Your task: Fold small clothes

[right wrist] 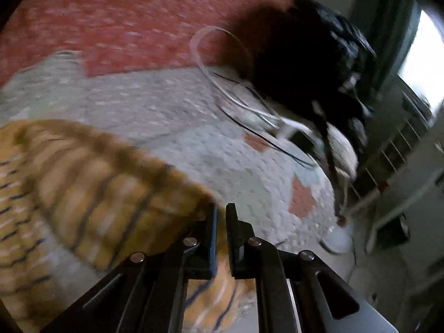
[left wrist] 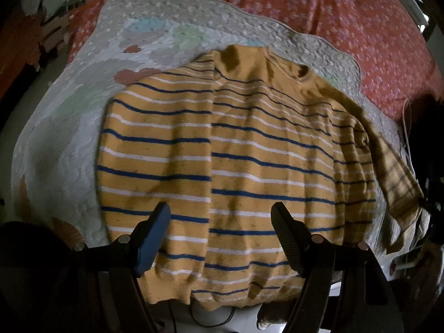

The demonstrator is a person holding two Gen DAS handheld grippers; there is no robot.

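Observation:
A small mustard-yellow sweater (left wrist: pixel 222 152) with blue and white stripes lies flat on a pale quilted mat (left wrist: pixel 69 127). Its left sleeve is folded in over the body. Its right sleeve (left wrist: pixel 396 183) stretches out to the right. My left gripper (left wrist: pixel 220 211) is open and empty, hovering over the sweater's lower half. My right gripper (right wrist: pixel 221 213) is shut on the end of the right sleeve (right wrist: pixel 111 191), holding it just above the mat (right wrist: pixel 222 161). The right wrist view is blurred by motion.
The mat lies on a red flowered bedspread (left wrist: pixel 347 22). A dark bag (right wrist: pixel 305 61) with white and black cords (right wrist: pixel 222 83) sits at the mat's far right edge. The floor and a white rack (right wrist: pixel 394 166) are beyond the bed's edge.

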